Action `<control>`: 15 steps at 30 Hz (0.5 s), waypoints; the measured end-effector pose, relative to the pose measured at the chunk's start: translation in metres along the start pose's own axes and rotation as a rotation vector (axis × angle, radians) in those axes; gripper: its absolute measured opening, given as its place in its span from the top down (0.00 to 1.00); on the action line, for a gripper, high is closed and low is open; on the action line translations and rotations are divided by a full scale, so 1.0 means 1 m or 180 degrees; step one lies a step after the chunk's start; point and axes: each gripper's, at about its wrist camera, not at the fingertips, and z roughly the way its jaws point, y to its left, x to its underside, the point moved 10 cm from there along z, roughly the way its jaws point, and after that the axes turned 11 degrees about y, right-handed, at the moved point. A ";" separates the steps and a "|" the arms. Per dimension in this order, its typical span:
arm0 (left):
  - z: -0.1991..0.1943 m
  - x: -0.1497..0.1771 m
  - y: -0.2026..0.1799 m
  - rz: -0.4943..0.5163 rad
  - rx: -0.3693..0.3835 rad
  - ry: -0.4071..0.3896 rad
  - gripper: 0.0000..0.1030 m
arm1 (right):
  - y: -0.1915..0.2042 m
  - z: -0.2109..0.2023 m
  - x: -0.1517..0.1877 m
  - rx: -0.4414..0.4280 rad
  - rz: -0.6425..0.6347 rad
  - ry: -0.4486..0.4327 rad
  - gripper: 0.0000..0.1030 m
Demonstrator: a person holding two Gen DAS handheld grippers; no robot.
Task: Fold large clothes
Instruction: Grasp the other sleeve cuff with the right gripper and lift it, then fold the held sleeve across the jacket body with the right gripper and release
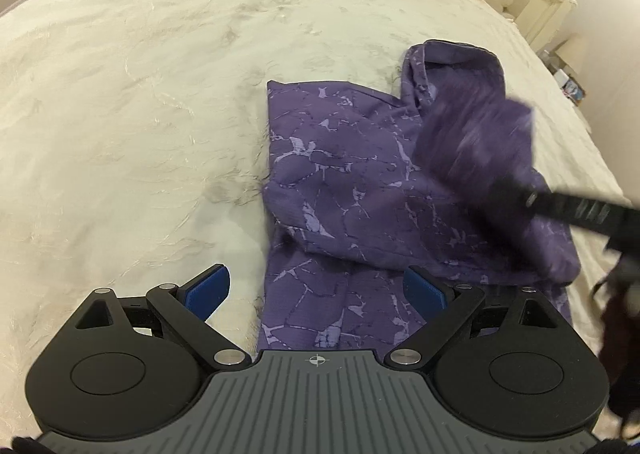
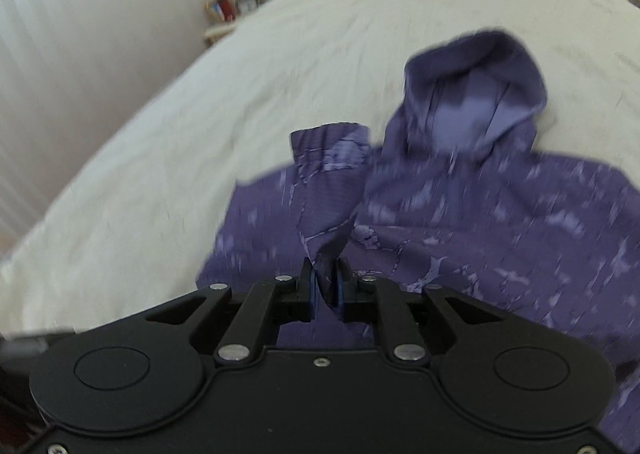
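Hoodie (image 1: 344, 181), purple, on bed (image 1: 140, 113): soft, light, limp; best held at cuff or hem. Right claw (image 2: 326, 282) pinches sleeve (image 2: 328, 181); left claw (image 1: 316, 290) wide, empty.

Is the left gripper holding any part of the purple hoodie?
No: the left gripper stands wide open above the purple hoodie, its blue pads touching no cloth.

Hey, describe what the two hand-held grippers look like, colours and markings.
Both are black. The left hand-held gripper has two round housings, jointed finger links with silver pins, blue ribbed pads and a grey ribbed plate bearing a small crosshair mark. The right hand-held gripper is built the same, with thin blue pads.
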 end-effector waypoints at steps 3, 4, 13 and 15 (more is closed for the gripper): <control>0.003 -0.005 0.001 -0.0032 0.0096 0.0023 0.08 | 0.011 0.014 0.012 -0.0009 -0.0108 0.0123 0.49; 0.004 -0.007 0.000 -0.0034 0.0132 0.0030 0.08 | 0.010 0.016 0.015 -0.0056 -0.0155 0.0154 0.43; 0.035 -0.028 -0.031 -0.0040 0.0417 0.0151 0.08 | 0.004 -0.001 0.047 0.0006 -0.0286 0.0282 0.37; 0.046 -0.028 -0.039 0.0017 0.0390 0.0197 0.08 | -0.006 -0.006 0.056 0.0070 -0.0267 0.0301 0.37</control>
